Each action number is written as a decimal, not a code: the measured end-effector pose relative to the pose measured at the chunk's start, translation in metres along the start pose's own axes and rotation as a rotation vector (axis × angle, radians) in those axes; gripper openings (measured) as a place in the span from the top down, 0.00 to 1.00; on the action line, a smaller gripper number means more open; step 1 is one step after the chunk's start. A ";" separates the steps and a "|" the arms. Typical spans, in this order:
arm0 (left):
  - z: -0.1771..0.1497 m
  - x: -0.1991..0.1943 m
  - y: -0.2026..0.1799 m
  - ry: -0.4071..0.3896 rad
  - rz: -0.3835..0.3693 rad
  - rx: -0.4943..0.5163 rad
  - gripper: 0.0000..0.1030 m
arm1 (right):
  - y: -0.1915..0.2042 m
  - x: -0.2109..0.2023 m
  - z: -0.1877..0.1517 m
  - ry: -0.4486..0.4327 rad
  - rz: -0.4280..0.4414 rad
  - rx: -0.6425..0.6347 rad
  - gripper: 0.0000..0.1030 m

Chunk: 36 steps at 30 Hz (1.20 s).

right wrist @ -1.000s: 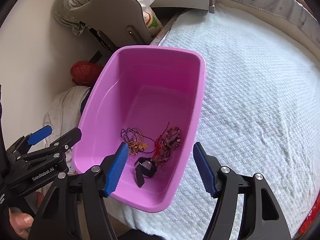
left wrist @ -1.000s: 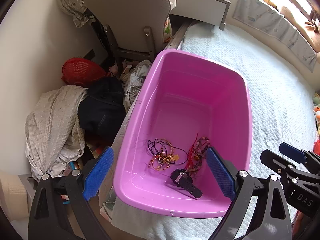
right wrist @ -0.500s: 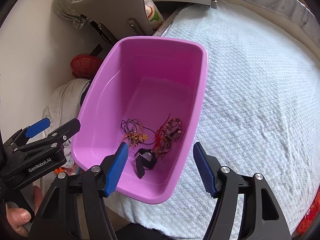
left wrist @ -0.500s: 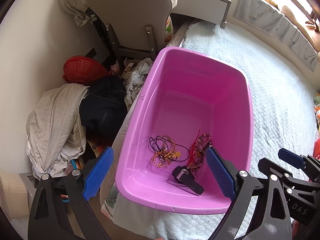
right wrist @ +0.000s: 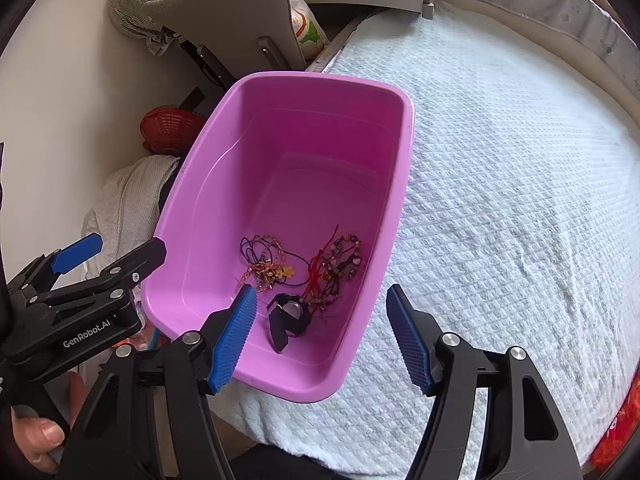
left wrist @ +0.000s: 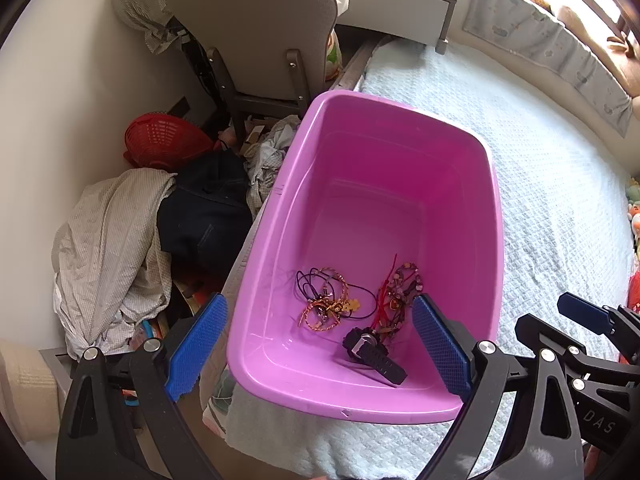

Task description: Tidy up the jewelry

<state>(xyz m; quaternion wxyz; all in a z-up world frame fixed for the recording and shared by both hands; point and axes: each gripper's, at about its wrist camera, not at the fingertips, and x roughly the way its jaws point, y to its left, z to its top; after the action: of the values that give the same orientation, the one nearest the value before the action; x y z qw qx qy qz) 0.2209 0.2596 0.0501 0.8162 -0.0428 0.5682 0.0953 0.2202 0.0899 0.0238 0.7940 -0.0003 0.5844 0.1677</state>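
A pink plastic tub (left wrist: 494,216) (right wrist: 402,184) sits on the left edge of a bed. In its near end lie a tangle of gold and dark cord bracelets (left wrist: 326,300) (right wrist: 266,262), a red beaded bracelet bunch (left wrist: 398,292) (right wrist: 340,258) and a black watch (left wrist: 370,350) (right wrist: 288,314). My left gripper (left wrist: 320,340) hovers above the tub's near end, open and empty. My right gripper (right wrist: 322,332) also hangs open over the tub's near right rim, holding nothing. Each gripper shows at the edge of the other's view.
A pale quilted bedspread (right wrist: 512,184) covers the bed to the right. On the floor to the left lie a heap of clothes (left wrist: 120,240), a red basket (left wrist: 160,142) and a grey chair (left wrist: 260,28). A hand (right wrist: 36,436) holds the left gripper's handle.
Almost nothing has changed; the views shifted very slightly, and both grippers stay open above the tub. The jewelry has not moved.
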 end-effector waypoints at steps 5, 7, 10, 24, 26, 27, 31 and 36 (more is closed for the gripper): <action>0.001 0.000 -0.001 0.001 0.001 0.002 0.11 | 0.000 0.000 -0.001 -0.001 -0.001 0.001 0.38; 0.000 0.001 -0.001 0.001 0.003 0.001 0.11 | 0.001 0.000 -0.001 -0.001 0.000 0.001 0.38; 0.000 0.001 -0.001 0.004 0.005 0.001 0.11 | 0.001 0.000 -0.001 0.000 0.000 0.001 0.38; 0.002 0.003 0.001 0.008 0.003 0.001 0.11 | 0.000 0.000 0.000 -0.003 -0.001 0.002 0.38; 0.002 0.003 0.001 0.010 0.002 0.000 0.11 | 0.000 0.001 0.000 0.000 0.000 0.005 0.38; 0.002 0.003 0.001 0.010 0.003 -0.001 0.11 | 0.000 0.001 0.000 0.001 -0.001 0.006 0.38; 0.001 0.004 0.000 0.009 0.006 0.002 0.11 | -0.001 0.001 0.000 0.002 -0.002 0.007 0.38; 0.001 0.004 -0.001 0.009 0.004 0.005 0.11 | -0.001 0.001 -0.001 0.003 0.000 0.007 0.38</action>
<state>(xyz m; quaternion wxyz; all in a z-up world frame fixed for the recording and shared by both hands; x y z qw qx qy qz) 0.2228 0.2593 0.0468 0.8134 -0.0400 0.5724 0.0953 0.2202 0.0891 0.0222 0.7932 0.0022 0.5861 0.1653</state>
